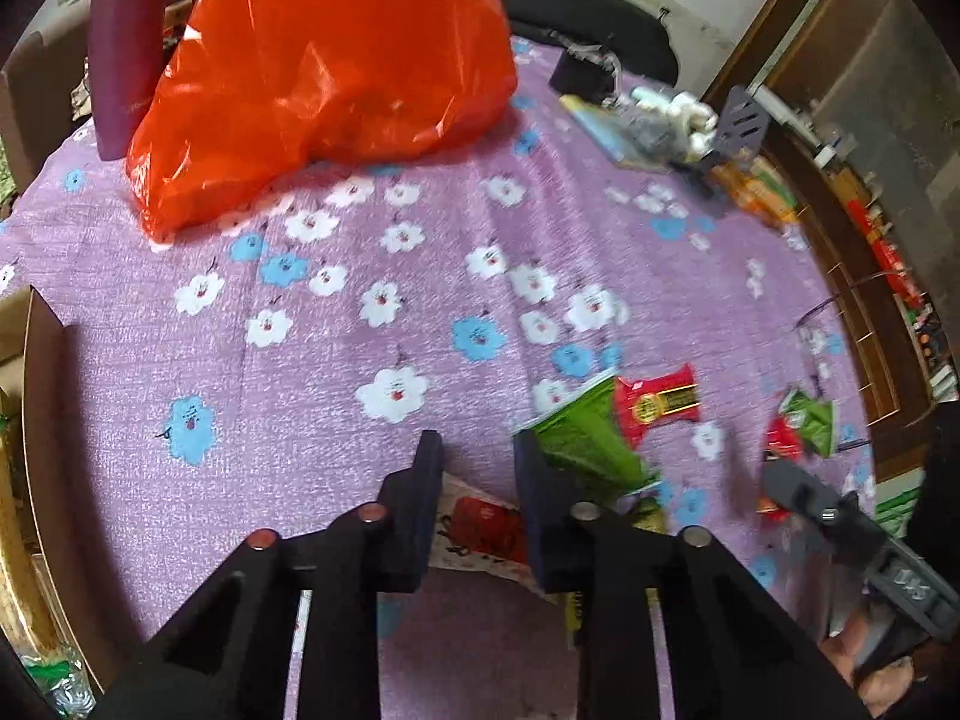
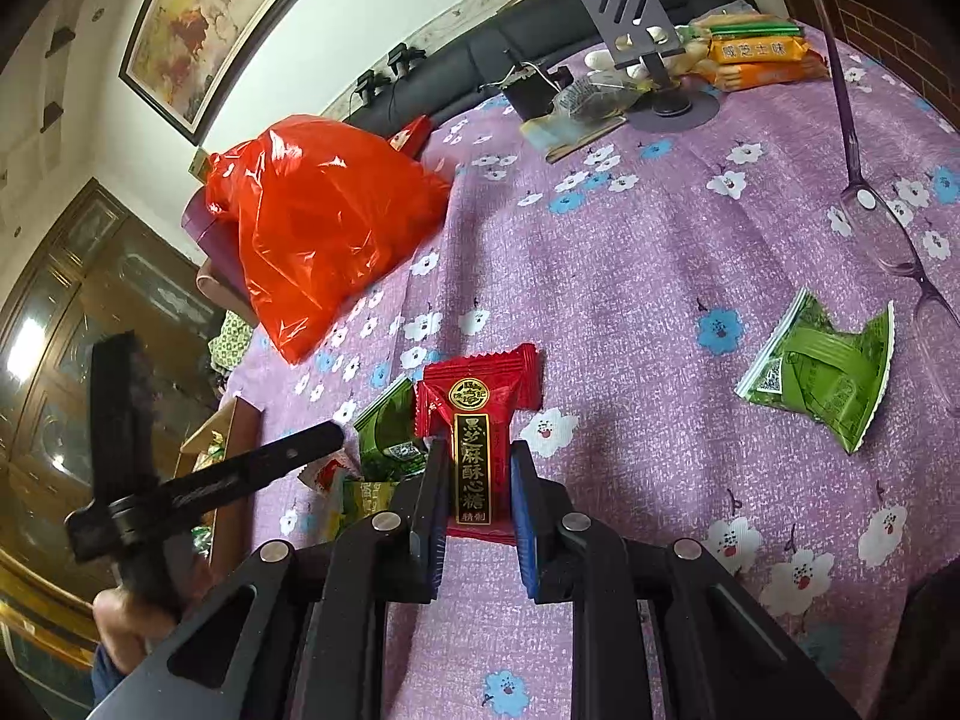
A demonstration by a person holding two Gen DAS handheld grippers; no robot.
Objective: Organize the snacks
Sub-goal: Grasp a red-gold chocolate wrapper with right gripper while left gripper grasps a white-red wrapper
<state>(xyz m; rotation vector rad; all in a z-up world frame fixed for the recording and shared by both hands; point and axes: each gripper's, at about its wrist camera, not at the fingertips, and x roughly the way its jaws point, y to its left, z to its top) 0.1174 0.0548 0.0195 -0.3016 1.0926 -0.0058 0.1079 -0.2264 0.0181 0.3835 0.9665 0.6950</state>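
Observation:
Snack packets lie on a purple flowered cloth (image 1: 336, 360). My left gripper (image 1: 478, 450) points down at the cloth and is shut on a white and red packet (image 1: 480, 531) that spans the gap between its fingers. A green packet (image 1: 579, 438) touches the outside of its right finger, and a red candy packet (image 1: 657, 405) lies just beyond. My right gripper (image 2: 480, 450) is shut on a red candy packet (image 2: 471, 414) with a black and gold label. Another green packet (image 2: 822, 375) lies apart to the right. The left gripper (image 2: 327, 435) reaches in from the left over more packets (image 2: 384, 420).
A large orange-red plastic bag (image 1: 324, 78) fills the far left of the cloth. A cardboard box (image 1: 36, 360) stands at the left edge. At the back are a phone stand (image 2: 636, 18), orange biscuit packs (image 2: 756, 54) and a dark sofa. Glasses (image 2: 900, 252) lie at the right.

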